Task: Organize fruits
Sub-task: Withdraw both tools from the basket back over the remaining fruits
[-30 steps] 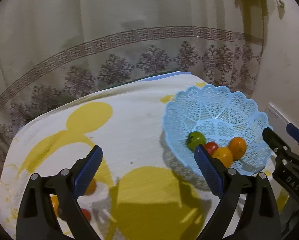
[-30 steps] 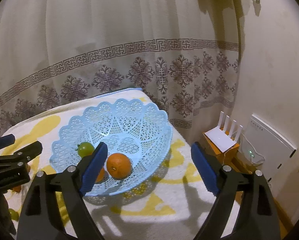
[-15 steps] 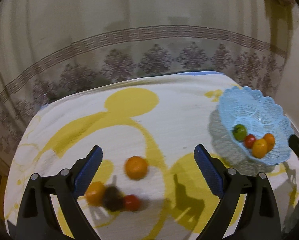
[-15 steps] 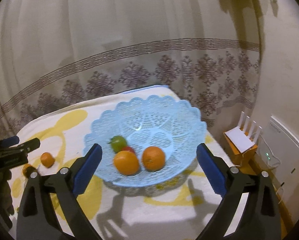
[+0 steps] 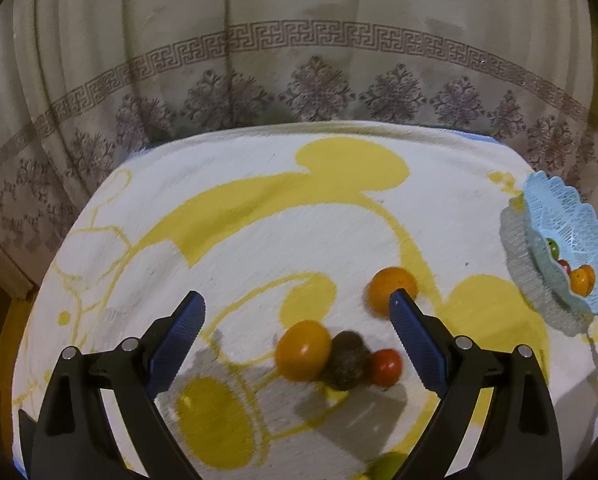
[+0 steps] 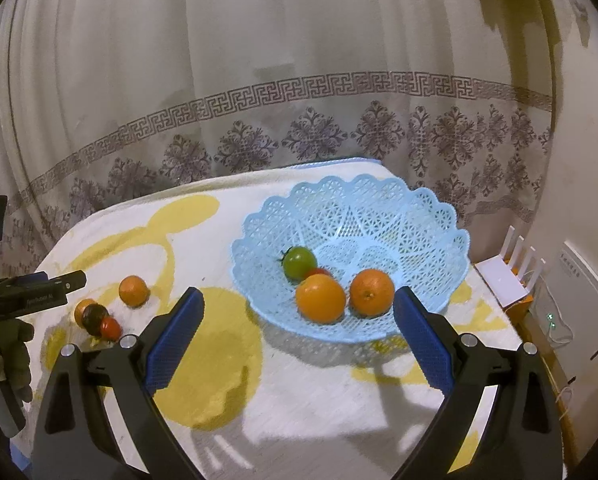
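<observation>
Left gripper [image 5: 297,320], jaws wide and empty, faces the loose fruit cluster [image 5: 337,354] (basket [image 5: 575,224] far right).

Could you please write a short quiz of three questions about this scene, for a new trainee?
1. How many fruits lie in the blue basket?
2. True or false: the right gripper holds an orange.
3. Which loose fruit on the cloth lies apart from the cluster: (a) the dark fruit, (b) the red tomato, (c) the orange?

Key:
1. Four: a green tomato, a red one mostly hidden, and two oranges.
2. False; its jaws are open and empty.
3. (c)
</observation>
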